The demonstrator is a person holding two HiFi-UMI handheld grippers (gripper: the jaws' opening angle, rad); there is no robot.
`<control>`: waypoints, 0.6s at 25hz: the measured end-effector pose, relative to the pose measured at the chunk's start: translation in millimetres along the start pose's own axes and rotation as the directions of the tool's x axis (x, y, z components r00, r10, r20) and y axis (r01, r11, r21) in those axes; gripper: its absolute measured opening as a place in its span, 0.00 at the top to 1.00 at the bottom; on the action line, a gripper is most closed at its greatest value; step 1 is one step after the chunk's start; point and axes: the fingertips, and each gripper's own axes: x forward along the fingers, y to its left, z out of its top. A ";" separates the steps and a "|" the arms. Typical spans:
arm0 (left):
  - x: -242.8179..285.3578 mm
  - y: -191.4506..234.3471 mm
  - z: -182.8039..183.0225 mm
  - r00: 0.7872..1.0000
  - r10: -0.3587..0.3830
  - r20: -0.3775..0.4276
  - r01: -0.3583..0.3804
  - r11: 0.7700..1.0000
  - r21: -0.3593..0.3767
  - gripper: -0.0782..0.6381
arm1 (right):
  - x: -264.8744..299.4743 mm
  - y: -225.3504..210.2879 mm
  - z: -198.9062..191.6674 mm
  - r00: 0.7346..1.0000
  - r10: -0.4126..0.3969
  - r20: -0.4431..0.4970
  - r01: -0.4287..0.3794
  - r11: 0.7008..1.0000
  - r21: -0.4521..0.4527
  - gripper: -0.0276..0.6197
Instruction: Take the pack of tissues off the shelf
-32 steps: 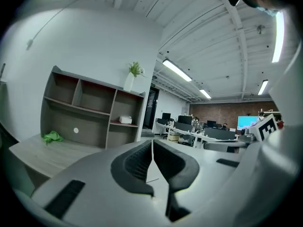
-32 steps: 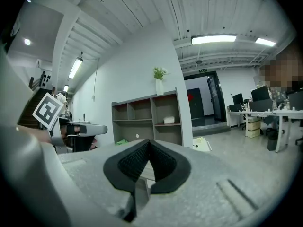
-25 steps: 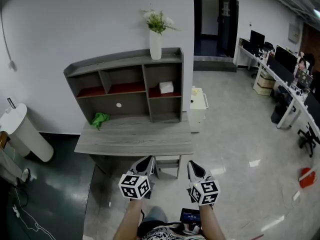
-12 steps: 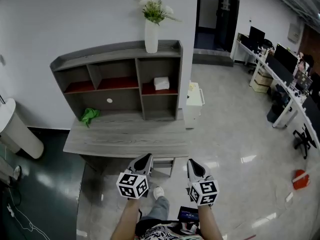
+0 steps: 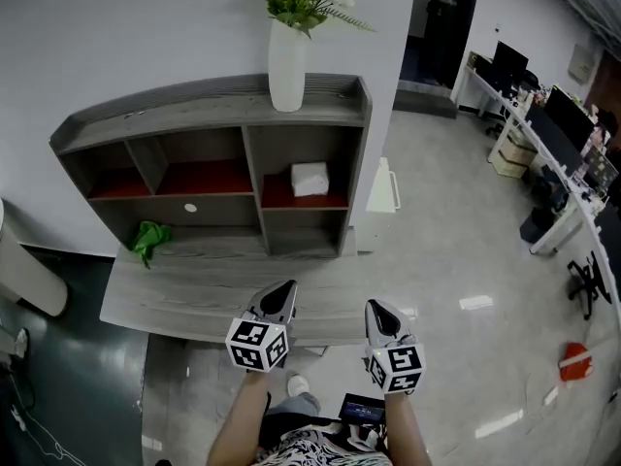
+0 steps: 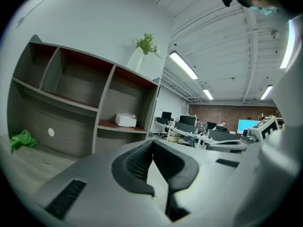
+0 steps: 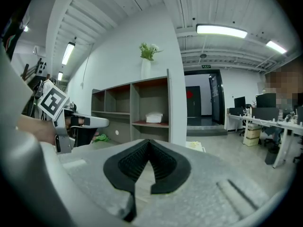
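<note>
The pack of tissues is sitting on the red-lined floor of the upper right compartment of the shelf, below and just right of the white vase, and its longer side appears to be running across the compartment opening. The person is standing at the near edge of the desk and is holding both tools low over that edge, pointing toward the shelf. The left gripper and the right gripper are both showing their jaws pressed together at the tips with nothing between them. The pack is lying ahead of and above both tools, well apart from them across the desk top, on a line falling between the two. From overhead the left gripper is sitting slightly nearer that line, yet the right gripper view is framing the pack almost dead centre, so either hand is judged able to reach. The green cloth is lying well off to the left.
</note>
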 end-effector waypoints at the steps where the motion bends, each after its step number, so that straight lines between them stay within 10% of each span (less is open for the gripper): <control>1: 12.4 6.7 5.3 1.000 -0.002 -0.003 0.002 1.000 0.007 0.88 | 12.8 -5.9 3.3 1.000 -0.003 -0.001 0.003 1.000 0.005 0.95; 15: 100.5 70.9 31.7 1.000 0.010 -0.025 -0.010 1.000 -0.012 0.88 | 98.2 -48.8 17.0 0.998 -0.061 -0.030 0.062 0.997 0.041 0.95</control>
